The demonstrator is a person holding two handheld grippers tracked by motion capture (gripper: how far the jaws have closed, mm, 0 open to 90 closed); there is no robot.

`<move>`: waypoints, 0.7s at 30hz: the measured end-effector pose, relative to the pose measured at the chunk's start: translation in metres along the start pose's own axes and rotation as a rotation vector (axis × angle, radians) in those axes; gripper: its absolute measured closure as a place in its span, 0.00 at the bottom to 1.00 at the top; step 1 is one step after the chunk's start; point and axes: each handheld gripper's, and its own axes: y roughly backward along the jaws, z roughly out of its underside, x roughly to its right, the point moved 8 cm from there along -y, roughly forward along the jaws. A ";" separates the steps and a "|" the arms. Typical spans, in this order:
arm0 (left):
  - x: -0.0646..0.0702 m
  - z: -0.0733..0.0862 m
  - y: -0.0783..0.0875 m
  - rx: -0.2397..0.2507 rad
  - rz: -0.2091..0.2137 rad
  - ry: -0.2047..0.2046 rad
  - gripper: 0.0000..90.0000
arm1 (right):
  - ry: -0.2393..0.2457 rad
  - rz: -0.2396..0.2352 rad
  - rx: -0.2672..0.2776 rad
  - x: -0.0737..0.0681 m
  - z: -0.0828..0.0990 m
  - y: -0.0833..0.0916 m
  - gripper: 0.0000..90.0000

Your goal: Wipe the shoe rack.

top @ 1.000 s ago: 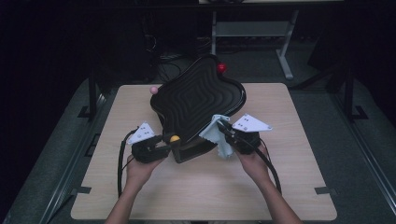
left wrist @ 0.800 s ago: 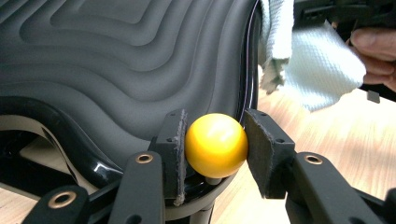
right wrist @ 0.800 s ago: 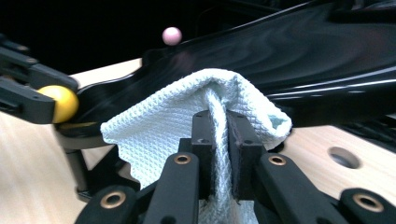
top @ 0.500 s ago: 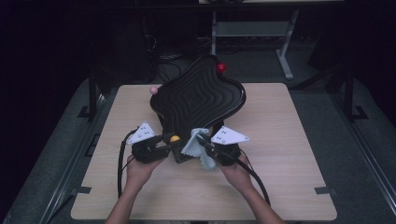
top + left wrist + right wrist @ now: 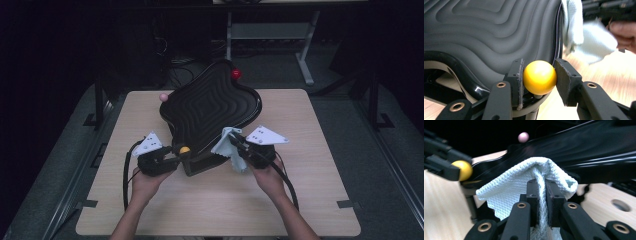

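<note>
A black board with wavy ridges (image 5: 207, 107) stands tilted on a stand on the wooden table (image 5: 300, 200). It has a red ball (image 5: 236, 74), a pink ball (image 5: 163, 96) and a yellow ball (image 5: 184, 149) at its corners. My left gripper (image 5: 181, 152) is shut on the yellow ball (image 5: 539, 77), a pad on each side. My right gripper (image 5: 234, 141) is shut on a pale blue cloth (image 5: 223, 145) and holds it against the board's near edge. In the right gripper view the cloth (image 5: 511, 187) bunches over the closed pads, right under the board's rim (image 5: 599, 145).
Behind the table stands a white metal frame (image 5: 300, 50) in the dark. Black cables trail from both grippers across the tabletop. A round hole (image 5: 620, 205) shows in the table near the right gripper.
The right gripper slid the cloth left along the board's near edge, then came back a little to the right. The left hand and the yellow ball stayed put.
</note>
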 end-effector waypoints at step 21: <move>-0.023 0.009 0.030 0.001 -0.043 0.030 0.66 | -0.013 0.072 0.058 0.039 -0.026 0.035 0.91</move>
